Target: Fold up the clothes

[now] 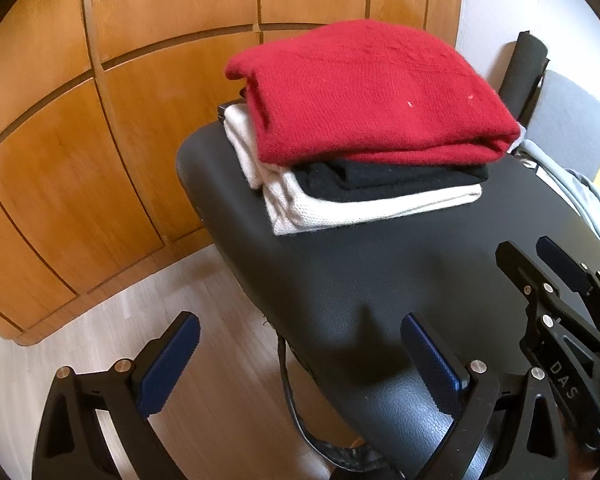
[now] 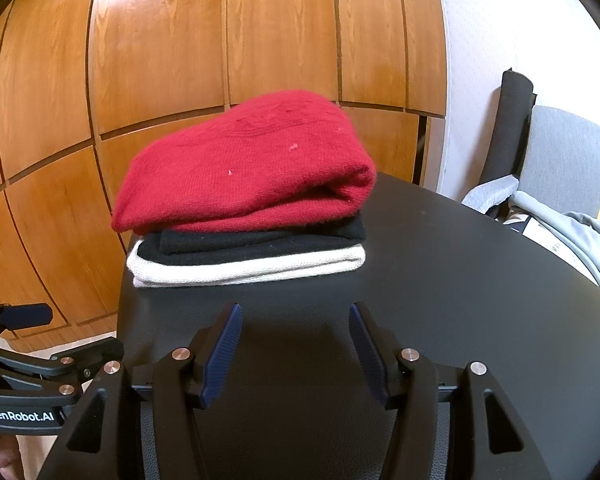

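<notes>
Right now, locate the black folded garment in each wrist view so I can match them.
Left wrist: black folded garment, right of centre, sandwiched between red sweater and white knit.
Right wrist: black folded garment, centre-left, same sandwich.
Shared landmark: the red sweater topping the stack.

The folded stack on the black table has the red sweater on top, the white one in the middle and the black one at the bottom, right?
Not quite. In the right wrist view, the red sweater tops the stack, but the black garment is in the middle and the white knit lies at the bottom, on the black table.
</notes>
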`<action>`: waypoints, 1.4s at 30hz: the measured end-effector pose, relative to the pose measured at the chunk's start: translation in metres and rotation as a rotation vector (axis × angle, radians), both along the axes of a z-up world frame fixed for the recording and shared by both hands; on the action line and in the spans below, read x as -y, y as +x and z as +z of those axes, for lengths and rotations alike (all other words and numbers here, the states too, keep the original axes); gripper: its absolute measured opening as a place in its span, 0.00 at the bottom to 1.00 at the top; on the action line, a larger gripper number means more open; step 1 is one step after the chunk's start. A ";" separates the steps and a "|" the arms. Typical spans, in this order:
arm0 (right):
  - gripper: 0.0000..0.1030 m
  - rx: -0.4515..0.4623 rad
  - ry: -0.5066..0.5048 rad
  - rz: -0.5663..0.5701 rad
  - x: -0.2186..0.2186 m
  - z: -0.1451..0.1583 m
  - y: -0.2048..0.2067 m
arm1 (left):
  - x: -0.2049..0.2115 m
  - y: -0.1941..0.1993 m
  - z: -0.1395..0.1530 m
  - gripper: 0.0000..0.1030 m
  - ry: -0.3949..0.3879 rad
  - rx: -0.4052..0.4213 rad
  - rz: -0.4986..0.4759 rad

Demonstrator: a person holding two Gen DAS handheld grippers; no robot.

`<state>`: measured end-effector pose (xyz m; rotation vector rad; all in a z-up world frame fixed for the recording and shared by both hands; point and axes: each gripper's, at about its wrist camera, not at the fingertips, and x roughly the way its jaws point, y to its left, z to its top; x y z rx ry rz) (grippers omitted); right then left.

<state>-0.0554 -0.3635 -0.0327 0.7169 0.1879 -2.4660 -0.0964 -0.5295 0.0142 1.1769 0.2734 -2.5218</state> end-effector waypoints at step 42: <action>0.56 0.003 -0.006 -0.001 0.001 0.000 0.000 | -0.009 0.006 0.001 1.00 0.009 -0.014 -0.035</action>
